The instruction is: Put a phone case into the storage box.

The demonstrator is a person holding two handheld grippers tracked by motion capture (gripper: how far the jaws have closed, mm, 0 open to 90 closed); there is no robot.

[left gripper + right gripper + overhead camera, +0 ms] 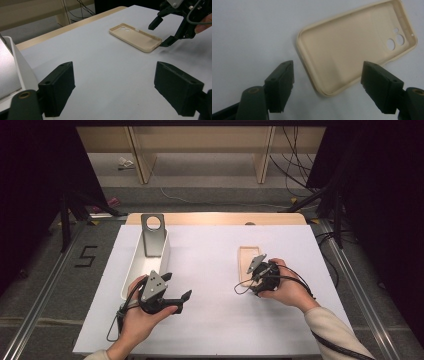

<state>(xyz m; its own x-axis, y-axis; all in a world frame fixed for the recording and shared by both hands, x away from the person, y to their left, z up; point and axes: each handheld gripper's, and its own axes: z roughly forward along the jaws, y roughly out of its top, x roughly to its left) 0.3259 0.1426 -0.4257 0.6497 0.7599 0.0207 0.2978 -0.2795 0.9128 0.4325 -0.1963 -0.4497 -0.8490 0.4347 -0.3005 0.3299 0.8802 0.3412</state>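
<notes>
A beige phone case [342, 57] of smooth, matt plastic is noted on a matt white counter [210, 270] edged in pale wood, beside a glossy white plastic bin [131, 272] holding a brushed metal plate [153, 237].

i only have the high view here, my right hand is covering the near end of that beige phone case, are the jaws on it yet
Observer: Not yet. In the right gripper view the right gripper has its jaws open, either side of the near end of the phone case, pads clear of its rim.
Operator: which way up is the case
Observer: Hollow side up, flat on the white table; its camera cutouts sit at the far end.
Operator: and the left one
Observer: The left gripper is open with nothing between its jaws, beside the white tray.
</notes>
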